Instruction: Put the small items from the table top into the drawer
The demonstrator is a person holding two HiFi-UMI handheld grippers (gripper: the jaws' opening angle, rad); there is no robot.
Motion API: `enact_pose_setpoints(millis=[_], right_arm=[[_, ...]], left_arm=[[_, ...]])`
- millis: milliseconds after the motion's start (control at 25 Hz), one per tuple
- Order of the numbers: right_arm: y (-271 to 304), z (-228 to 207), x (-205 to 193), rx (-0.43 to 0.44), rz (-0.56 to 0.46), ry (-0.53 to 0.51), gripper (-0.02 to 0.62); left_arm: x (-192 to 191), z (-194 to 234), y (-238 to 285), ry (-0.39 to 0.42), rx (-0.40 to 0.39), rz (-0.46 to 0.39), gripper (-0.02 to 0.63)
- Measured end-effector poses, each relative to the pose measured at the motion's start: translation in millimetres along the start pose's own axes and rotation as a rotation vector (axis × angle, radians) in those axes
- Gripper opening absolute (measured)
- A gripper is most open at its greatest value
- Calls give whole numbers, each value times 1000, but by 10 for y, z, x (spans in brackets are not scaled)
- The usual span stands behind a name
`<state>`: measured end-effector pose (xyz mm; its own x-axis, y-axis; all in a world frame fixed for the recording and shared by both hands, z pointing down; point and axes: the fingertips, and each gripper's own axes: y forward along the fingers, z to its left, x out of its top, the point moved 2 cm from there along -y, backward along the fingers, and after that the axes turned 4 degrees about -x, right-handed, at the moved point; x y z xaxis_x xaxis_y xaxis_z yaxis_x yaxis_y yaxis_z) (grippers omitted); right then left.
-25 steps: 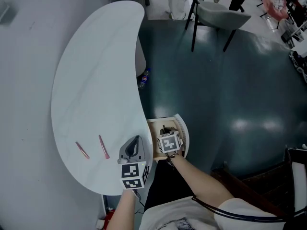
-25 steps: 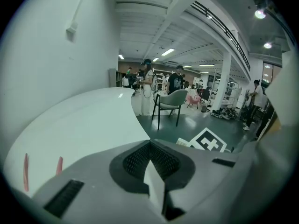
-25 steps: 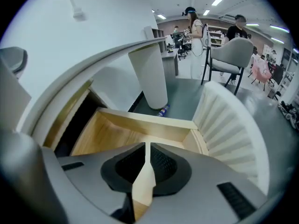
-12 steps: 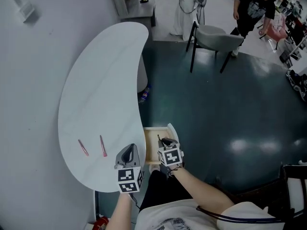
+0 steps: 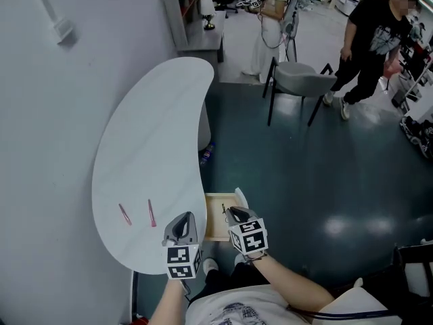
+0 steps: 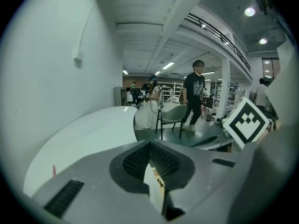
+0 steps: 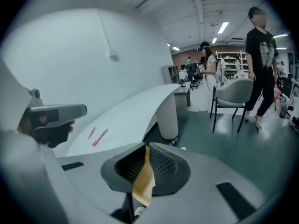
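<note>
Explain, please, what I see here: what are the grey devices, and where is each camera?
There is no robot: a person holds a two-jaw gripper in each hand. One picture comes from a camera on the person's head, looking down; the other two come from cameras on the grippers, looking along their jaws. On the white table lie two thin pink sticks. At its edge a drawer stands open. The left gripper and the right gripper are both shut and hold nothing.

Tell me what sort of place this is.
Probably a big open workshop or lab hall: rows of shelving at the back, a railed mezzanine overhead, and a curved white table on a glossy dark floor.
</note>
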<state>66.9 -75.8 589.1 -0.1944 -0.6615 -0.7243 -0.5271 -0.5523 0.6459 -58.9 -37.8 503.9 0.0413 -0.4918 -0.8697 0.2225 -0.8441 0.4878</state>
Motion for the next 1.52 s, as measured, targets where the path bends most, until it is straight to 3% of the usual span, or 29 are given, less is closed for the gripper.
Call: enact_pose_setpoints(millis=[400, 800, 1520], right_arm=[[-887, 322, 715, 13, -198, -68, 40], [-1533, 626, 1196, 21, -362, -122, 40], [-1574, 635, 1256, 22, -382, -117, 40]], left_arm=[[620, -105, -550, 33, -56, -131, 15], [1084, -112, -1023, 60, -26, -258, 15], [1131, -173, -1004, 65, -45, -276, 15]])
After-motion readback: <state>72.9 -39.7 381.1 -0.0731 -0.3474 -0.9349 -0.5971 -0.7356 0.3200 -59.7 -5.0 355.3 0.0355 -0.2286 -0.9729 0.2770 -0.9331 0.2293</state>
